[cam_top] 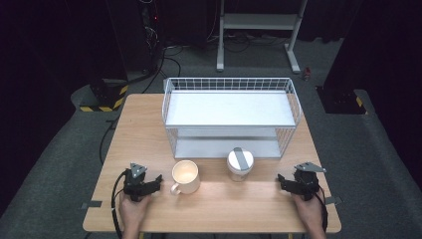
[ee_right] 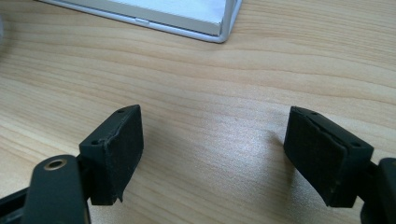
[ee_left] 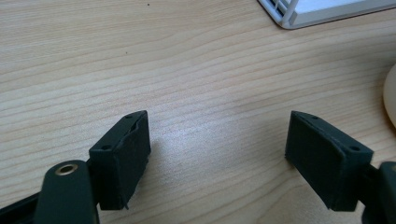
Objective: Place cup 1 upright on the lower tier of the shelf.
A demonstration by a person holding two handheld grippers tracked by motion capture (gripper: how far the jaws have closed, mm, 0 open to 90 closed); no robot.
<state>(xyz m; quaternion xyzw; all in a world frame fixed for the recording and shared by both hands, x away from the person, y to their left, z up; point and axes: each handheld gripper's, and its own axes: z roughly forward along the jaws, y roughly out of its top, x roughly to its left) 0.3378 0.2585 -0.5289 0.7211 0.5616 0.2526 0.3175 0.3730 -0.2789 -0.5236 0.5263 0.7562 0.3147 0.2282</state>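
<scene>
A cream mug (cam_top: 185,176) stands near the table's front, handle toward the front left. Right of it is a clear jar with a white lid and grey strip (cam_top: 240,163). Behind both stands a white two-tier wire rack (cam_top: 232,117). My left gripper (cam_top: 160,179) rests low on the table left of the mug, held by a hand, jaws wide apart over bare wood (ee_left: 217,144). The mug's cream edge (ee_left: 390,95) shows at the right of the left gripper view. My right gripper (cam_top: 279,179) sits at the front right, open over bare wood (ee_right: 212,149).
The wooden table (cam_top: 149,129) ends close behind both hands at its front edge. The rack's lower shelf corner (ee_left: 292,14) lies ahead of the left gripper, and another corner (ee_right: 219,30) ahead of the right. Dark floor, cables and a metal stand (cam_top: 259,25) lie beyond.
</scene>
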